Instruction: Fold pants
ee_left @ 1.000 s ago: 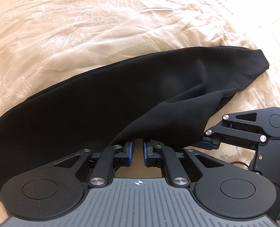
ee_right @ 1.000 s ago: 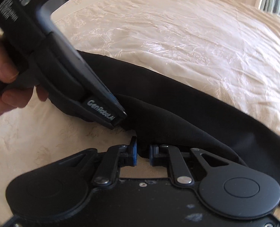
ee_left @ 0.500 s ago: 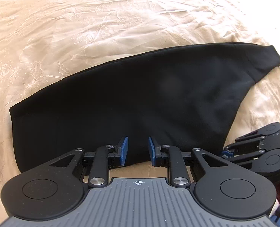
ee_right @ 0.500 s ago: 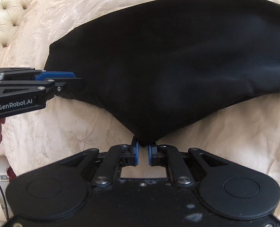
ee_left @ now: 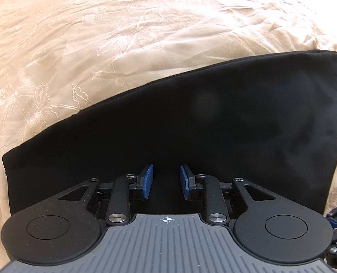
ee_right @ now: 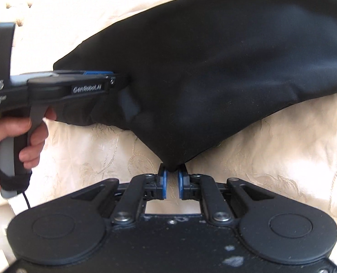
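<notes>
The black fabric pants [ee_left: 214,125] lay folded on the cream embroidered bedspread [ee_left: 122,34], the left gripper [ee_left: 166,180] hovering over them with jaws parted and empty, while the right gripper [ee_right: 172,183] pinched a corner between nearly closed blue pads [ee_right: 163,182].

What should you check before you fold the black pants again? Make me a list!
1. Left gripper has let go: ok, jaws apart over the cloth, nothing between the pads.
2. Right gripper holds a corner of the pants: ok, the cloth tip sits pinched between its pads.
3. Pants lie flat on the bedspread: ok near the left gripper; the corner by the right gripper is drawn to a point.
4. Edges of the layers line up: cannot tell, the cloth is too dark.
5. Grippers clear of each other: ok, they are apart.
</notes>
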Tool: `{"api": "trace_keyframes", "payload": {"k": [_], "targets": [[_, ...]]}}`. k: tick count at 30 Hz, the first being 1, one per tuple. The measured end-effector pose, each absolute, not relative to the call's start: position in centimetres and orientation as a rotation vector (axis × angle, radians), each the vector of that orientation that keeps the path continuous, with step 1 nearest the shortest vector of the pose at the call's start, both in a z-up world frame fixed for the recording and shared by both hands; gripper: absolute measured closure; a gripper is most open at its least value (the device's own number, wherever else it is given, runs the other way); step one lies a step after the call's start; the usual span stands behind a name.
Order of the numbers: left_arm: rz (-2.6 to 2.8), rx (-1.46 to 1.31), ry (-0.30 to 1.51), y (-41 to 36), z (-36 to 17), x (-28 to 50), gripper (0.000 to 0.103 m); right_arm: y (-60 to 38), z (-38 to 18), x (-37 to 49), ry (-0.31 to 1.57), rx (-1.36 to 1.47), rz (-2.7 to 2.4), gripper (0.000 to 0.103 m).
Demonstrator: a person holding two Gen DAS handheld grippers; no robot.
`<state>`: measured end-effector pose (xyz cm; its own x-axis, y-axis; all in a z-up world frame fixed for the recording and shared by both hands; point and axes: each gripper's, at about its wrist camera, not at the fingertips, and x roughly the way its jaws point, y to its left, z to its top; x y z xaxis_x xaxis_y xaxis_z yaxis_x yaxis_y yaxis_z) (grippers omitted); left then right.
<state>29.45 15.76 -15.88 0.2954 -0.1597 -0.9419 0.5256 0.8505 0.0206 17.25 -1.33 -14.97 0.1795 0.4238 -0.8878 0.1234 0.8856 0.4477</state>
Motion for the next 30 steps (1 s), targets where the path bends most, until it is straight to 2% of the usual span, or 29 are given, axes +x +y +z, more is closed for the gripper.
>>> {"api": "trace_keyframes", "payload": {"k": [5,12,15,18,21,30], "targets": [[-0.4,0.335,1.145,17.4,-13.7,30.2,0.077,-1.4,-12.4,15.6,1.367,0.436,0.261,0.09],[-0.36,0.281,1.147,20.0,-11.8,28.5,0.077,-3.4,-7.6,14.5,1.117,0.406,0.218,0.09],[-0.376,0.312,1.15,19.5,-11.9,27.0,0.077,-4.3,-8.2,15.6,1.07,0.389,0.145,0.09],[-0.414,0.297,1.168,18.3,-12.3,25.6,0.077,-4.2,-11.2,17.6,1.15,0.326,0.103,0.091],[-0.456,0.304,1.174,16.6,-12.4,24.2,0.077,-3.9,-14.5,19.2,1.221,0.298,0.079,0.097],[-0.577,0.316,1.122,11.4,-12.1,22.0,0.077,-6.1,-11.0,16.2,1.112,0.34,0.051,0.091]]}}
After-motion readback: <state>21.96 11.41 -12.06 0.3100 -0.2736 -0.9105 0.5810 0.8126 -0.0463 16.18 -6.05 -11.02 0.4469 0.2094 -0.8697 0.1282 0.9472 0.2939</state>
